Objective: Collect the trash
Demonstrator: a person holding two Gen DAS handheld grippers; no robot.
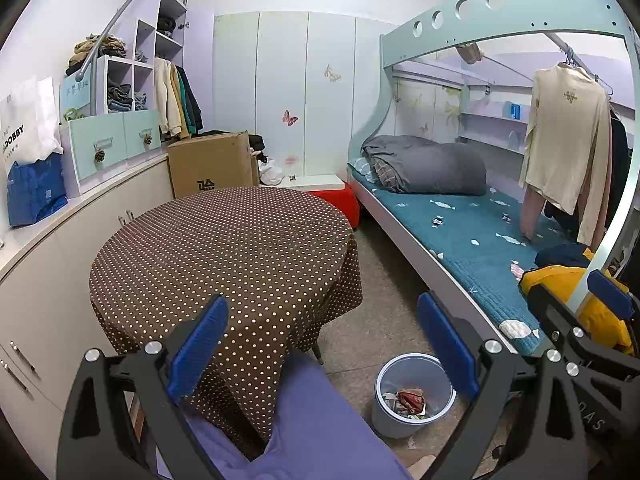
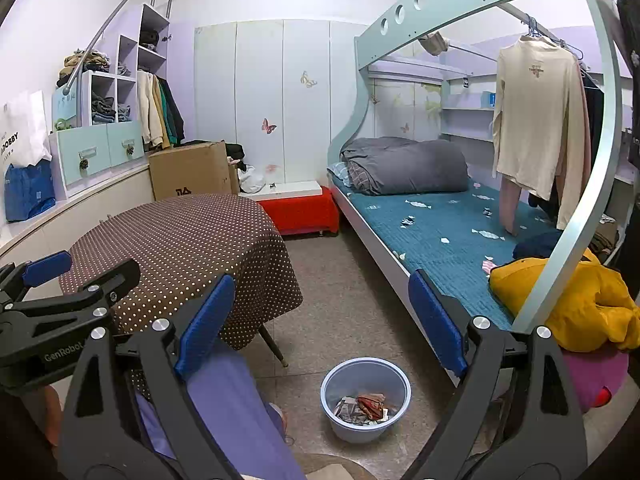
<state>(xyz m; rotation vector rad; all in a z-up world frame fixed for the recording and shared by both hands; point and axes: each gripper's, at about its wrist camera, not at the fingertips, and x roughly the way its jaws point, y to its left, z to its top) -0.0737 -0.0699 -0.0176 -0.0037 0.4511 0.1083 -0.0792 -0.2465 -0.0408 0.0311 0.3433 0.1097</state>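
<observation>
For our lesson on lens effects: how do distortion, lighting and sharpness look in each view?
Left wrist view: fisheye bows the bed frame, corners go black, light is even, the bin is sharp. Right wrist view: same bowing, the wall top left is washed out, the tablecloth dots stay crisp.

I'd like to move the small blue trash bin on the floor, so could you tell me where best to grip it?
Grip the trash bin by its rim, coming from above, one of the fingers inside the wall and one outside. It stands upright and open, its round body probably too wide to span. The near side of the rim looks clear; the wrappers lie low on the bottom.
</observation>
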